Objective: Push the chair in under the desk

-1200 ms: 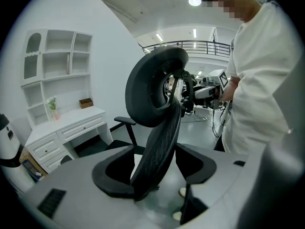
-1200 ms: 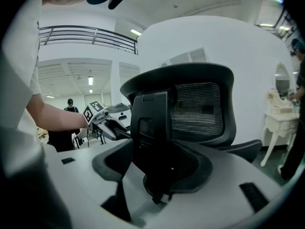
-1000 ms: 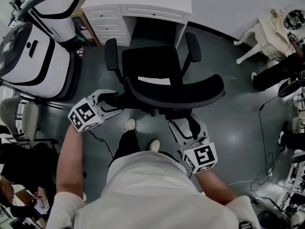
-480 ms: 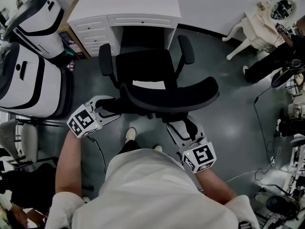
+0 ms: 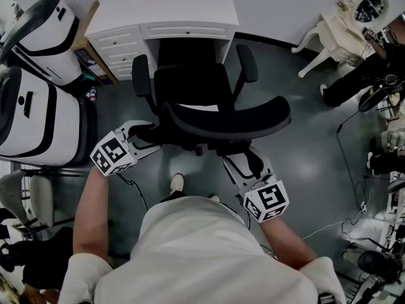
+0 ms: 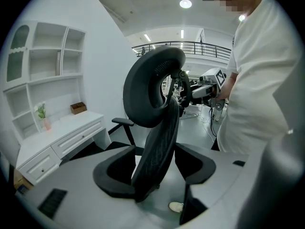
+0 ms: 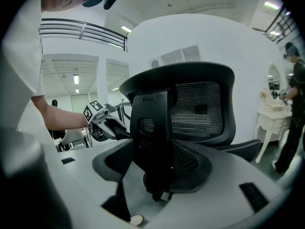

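A black office chair (image 5: 190, 84) faces the white desk (image 5: 164, 8), its seat front at the kneehole and its curved backrest (image 5: 234, 116) towards me. My left gripper (image 5: 152, 137) is at the backrest's left edge. In the left gripper view that edge (image 6: 155, 147) stands between the open jaws, resting against the left pad (image 6: 114, 175). My right gripper (image 5: 249, 159) is low behind the backrest. In the right gripper view the chair's rear spine (image 7: 152, 142) sits between its open jaws with gaps on both sides.
Two large white units with black trim (image 5: 31, 113) (image 5: 50, 24) stand left of the chair. The desk's drawers (image 5: 117, 43) flank the kneehole on the left. A white chair (image 5: 335, 30), a person in black (image 5: 361, 81) and floor cables (image 5: 345, 163) are at the right.
The chair and both grippers have moved forward towards the desk, and I have stepped after them. The jaws stand as before.
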`<state>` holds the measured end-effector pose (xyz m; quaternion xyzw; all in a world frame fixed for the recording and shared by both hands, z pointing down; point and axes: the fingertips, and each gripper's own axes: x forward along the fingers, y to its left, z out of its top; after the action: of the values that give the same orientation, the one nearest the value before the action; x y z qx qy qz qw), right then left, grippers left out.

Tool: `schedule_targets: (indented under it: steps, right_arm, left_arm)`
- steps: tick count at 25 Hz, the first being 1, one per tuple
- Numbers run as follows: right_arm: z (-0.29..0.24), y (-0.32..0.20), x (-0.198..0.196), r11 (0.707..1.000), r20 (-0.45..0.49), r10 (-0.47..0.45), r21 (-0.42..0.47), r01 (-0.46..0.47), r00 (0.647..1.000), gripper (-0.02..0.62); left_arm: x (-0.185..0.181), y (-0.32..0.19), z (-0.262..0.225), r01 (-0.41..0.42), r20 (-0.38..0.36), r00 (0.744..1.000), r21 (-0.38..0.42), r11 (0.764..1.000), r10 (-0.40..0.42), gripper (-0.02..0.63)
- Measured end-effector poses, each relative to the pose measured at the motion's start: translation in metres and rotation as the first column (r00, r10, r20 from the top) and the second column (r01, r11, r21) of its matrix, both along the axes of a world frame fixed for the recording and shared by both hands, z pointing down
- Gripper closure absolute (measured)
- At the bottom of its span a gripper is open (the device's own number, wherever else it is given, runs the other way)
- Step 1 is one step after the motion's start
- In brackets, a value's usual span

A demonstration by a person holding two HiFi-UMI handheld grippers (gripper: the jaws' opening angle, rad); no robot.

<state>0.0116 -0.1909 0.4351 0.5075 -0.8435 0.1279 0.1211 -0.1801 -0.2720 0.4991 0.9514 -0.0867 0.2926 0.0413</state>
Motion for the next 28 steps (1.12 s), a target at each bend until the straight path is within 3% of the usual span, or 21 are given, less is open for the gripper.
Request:
schedule_targets:
  steps: [28]
  right_arm:
    - [0.001,-0.08,-0.022,0.996,-0.002,0.089,0.006,-0.089,0.996,0.353]
  left_arm:
    - [-0.017,-0.094,0.0,-0.071,-0.011,0.997,0.006,0.997,0.071,0.347]
